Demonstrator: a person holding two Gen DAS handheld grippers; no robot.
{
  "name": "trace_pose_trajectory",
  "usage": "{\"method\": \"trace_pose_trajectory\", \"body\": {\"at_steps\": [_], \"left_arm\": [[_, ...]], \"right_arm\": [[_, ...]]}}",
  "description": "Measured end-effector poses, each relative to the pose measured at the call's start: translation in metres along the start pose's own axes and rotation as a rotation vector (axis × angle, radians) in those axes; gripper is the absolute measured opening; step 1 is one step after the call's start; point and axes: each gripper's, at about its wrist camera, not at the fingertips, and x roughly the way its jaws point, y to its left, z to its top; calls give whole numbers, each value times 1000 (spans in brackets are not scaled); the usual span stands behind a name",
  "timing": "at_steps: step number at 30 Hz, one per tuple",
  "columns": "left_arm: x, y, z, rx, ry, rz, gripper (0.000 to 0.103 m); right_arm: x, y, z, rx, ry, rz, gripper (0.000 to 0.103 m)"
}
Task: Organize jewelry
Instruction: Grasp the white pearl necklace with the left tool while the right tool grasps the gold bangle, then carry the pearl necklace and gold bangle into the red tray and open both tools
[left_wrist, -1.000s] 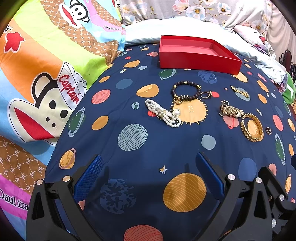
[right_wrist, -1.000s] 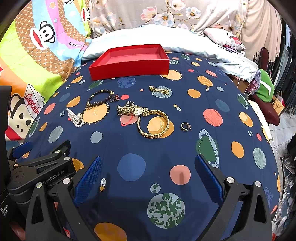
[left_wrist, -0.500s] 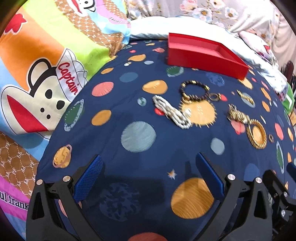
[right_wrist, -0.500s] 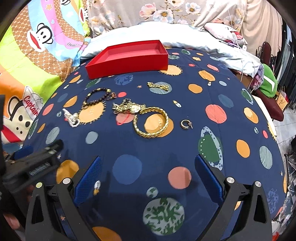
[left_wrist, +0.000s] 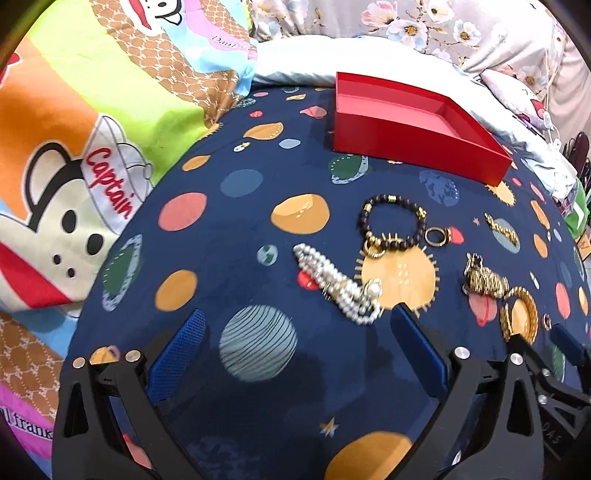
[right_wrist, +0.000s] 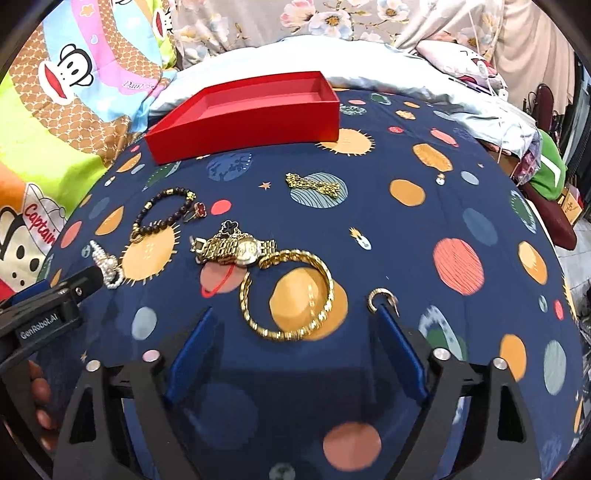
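Both grippers hang low over the bed, tilted steeply down at the jewelry. The left gripper (left_wrist: 295, 325) has its blue pads spread wide with nothing between them, and the pearl bracelet (left_wrist: 338, 286) lies just past its right fingertip, at about 1 o'clock from the gap. Over on the right wrist view, the right gripper (right_wrist: 291, 321) is closing its jaws; the near edge of the gold bangle (right_wrist: 287, 293) sits between the tips, pads not pressing on it. A small gold ring (right_wrist: 382, 298) rests right at the tip of the right-hand finger. At 9 o'clock in that view, the left tool pokes in, a hand (right_wrist: 38, 395) wrapped around its handle.

Now the container: the red tray (right_wrist: 243, 129) sits at 12 o'clock, far side of the spread, and it is empty.

Between tray and grippers: a dark beaded bracelet (right_wrist: 162, 214) at 10 o'clock, a gold watch (right_wrist: 236, 249) touching the bangle's far edge, and a gold chain (right_wrist: 314, 185) off by itself towards 12 o'clock.

All of it lies on a navy planet-print blanket (right_wrist: 424, 229), with a bright cartoon-monkey quilt (left_wrist: 74, 147) at 9 o'clock and floral bedding (right_wrist: 332, 22) behind.
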Motion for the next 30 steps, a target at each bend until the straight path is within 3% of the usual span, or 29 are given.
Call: {"method": "trace_pose_trajectory", "body": {"at_steps": [7,13,20,22,24,25,30], "left_arm": [[19,-4,11,-21,30,-12,98],[31,-9,13,-29,62,-2,96],[25,-12,12,-18,30,-22,53],[22,-12,11,-18,26,-30,32],[21,-10,11,-22,29,-48,19],[20,-10,10,-20,34,-67,15],[10,-8,5,-19,40,-119,15]], "right_arm": [[10,2,5,-18,-5,-8,56],[9,-3,5,0,-8,5,55],[6,-6,2,21,-2,28,55],[5,-7,1,23,-3,34,55],[3,-8,0,27,-1,39,55],[3,-8,0,30,-1,42,55],[-7,-12,-1,44,-14,50,55]]}}
